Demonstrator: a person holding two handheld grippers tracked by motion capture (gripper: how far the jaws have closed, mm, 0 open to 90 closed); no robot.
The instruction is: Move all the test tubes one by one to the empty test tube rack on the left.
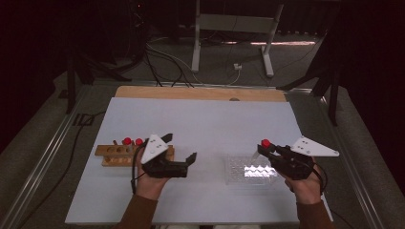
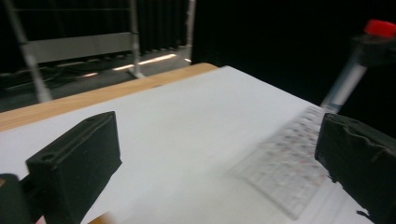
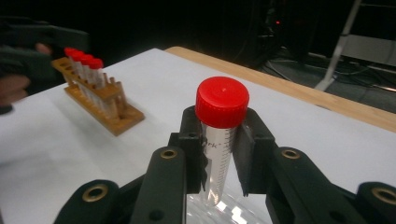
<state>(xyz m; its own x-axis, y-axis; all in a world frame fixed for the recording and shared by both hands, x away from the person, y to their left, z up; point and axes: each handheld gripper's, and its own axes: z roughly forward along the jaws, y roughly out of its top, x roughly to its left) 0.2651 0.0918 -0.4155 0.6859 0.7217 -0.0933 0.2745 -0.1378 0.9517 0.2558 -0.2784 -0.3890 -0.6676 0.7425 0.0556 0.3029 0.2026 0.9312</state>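
So, quick status from my end. My right gripper (image 1: pixel 268 149) is clamped on a red-capped tube (image 3: pixel 219 135), both pads squeezing it just under the cap, tube upright and sticking down out of the jaws. In the high view it hangs over the near-right part of the desk (image 1: pixel 200 119), with its lower end just above the clear tray (image 1: pixel 250 171), or maybe touching it; I can't tell which from these angles.

My left gripper (image 1: pixel 184 160) has its jaws spread wide with nothing between them, hovering over the near-left part of the desk, just beside the wooden rack (image 1: pixel 119 153). From its own camera I can see the tube across the way, tilted, over the tray's far corner.

Progress-wise, I'd guess this is roughly mid-job. The rack has a row of red-capped tubes in it (four, going by the right gripper view), plus open holes at one end. My read is that the tube in hand is headed for one of those holes, so what's left is carrying it over to the left edge and dropping it in. It's well apart from the rack right now.
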